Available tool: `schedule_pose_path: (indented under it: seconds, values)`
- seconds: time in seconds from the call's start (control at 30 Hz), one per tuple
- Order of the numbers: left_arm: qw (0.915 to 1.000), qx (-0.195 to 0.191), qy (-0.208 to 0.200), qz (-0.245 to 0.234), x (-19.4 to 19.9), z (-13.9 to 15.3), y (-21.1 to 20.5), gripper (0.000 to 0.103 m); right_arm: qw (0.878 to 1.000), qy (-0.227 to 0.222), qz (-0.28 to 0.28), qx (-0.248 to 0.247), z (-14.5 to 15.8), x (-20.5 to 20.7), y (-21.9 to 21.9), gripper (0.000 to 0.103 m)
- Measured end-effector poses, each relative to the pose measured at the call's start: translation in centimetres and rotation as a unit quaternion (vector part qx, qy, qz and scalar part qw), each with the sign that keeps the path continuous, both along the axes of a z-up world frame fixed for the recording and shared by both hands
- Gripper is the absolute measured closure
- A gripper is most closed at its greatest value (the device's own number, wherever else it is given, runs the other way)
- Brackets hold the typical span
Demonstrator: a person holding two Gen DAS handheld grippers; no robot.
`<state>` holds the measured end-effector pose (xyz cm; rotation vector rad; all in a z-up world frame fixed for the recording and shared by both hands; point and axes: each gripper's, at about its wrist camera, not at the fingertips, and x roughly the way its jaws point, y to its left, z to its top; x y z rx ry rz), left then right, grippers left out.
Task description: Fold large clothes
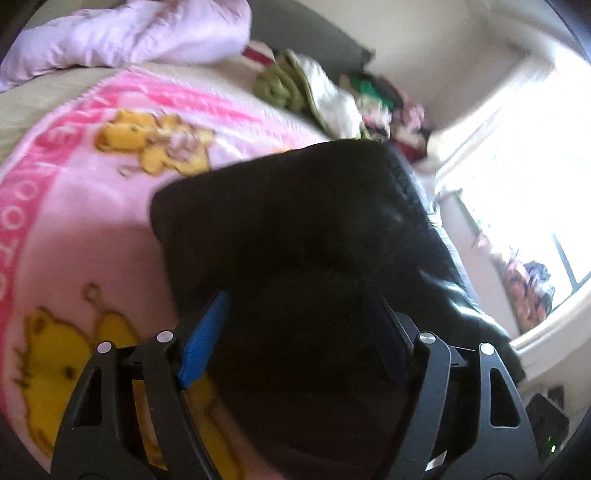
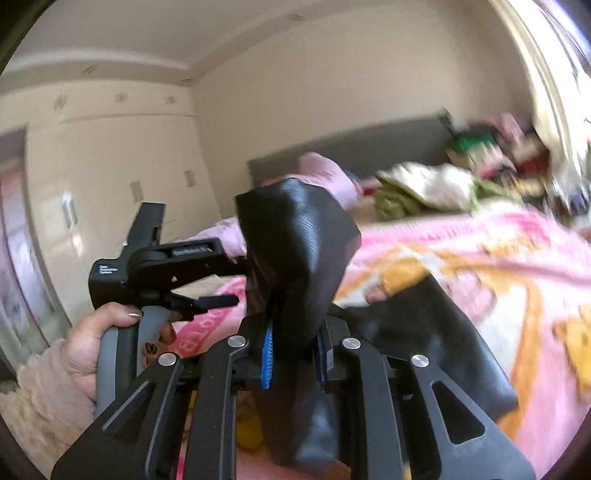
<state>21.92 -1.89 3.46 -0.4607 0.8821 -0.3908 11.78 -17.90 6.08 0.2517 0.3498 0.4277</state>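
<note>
A large black garment [image 1: 295, 229] lies on a pink cartoon blanket [image 1: 92, 206] on the bed. My left gripper [image 1: 295, 325] is open, its blue-padded fingers spread over the garment's near part. In the right wrist view my right gripper [image 2: 295, 347] is shut on a fold of the black garment [image 2: 299, 240], which bulges up above the fingers and trails down to the right [image 2: 436, 332]. The left gripper [image 2: 155, 266], held in a hand, shows at the left of that view, beside the raised fold.
A pink quilt [image 1: 129, 33] lies at the bed's far side. A pile of green, white and mixed clothes [image 1: 325, 92] sits near the grey headboard [image 2: 351, 147]. A bright window [image 1: 524, 192] is at the right. White wardrobes [image 2: 110, 177] stand beyond the bed.
</note>
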Motion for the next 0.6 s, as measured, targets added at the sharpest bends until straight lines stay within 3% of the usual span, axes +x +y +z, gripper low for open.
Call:
schedule_pose_path:
  seconds: [0.17, 0.23, 0.27, 0.3, 0.4, 0.5, 0.6]
  values:
    - [0.9957, 0.092, 0.002, -0.012, -0.6, -2.2, -3.4, 0.028, 0.99, 0.122, 0.0, 0.073, -4.2, 1.9, -5.2, 0.071]
    - [0.9948, 0.101, 0.003, -0.014, -0.6, -2.7, -3.2, 0.028, 0.981, 0.164, 0.016, 0.1, -5.8, 2.3, -6.2, 0.05]
    - [0.9945, 0.103, 0.001, -0.014, -0.7, -2.8, -3.1, 0.028, 0.975, 0.187, 0.029, 0.116, -6.4, 2.5, -6.9, 0.023]
    - [0.9939, 0.109, -0.002, -0.014, -0.7, -2.8, -3.2, 0.028, 0.972, 0.196, 0.031, 0.128, -6.4, 2.6, -7.5, 0.006]
    - [0.9936, 0.112, -0.003, -0.015, -0.6, -2.8, -3.2, 0.028, 0.959, 0.216, 0.034, 0.18, -5.7, 3.4, -10.3, 0.005]
    - [0.9936, 0.112, -0.003, -0.014, -0.6, -2.7, -3.2, 0.028, 0.936, 0.263, 0.064, 0.224, -5.0, 7.2, -12.5, 0.005]
    - [0.9932, 0.115, -0.005, -0.016, -0.7, -2.7, -3.3, 0.028, 0.925, 0.303, 0.082, 0.213, -3.9, 11.7, -12.9, 0.005]
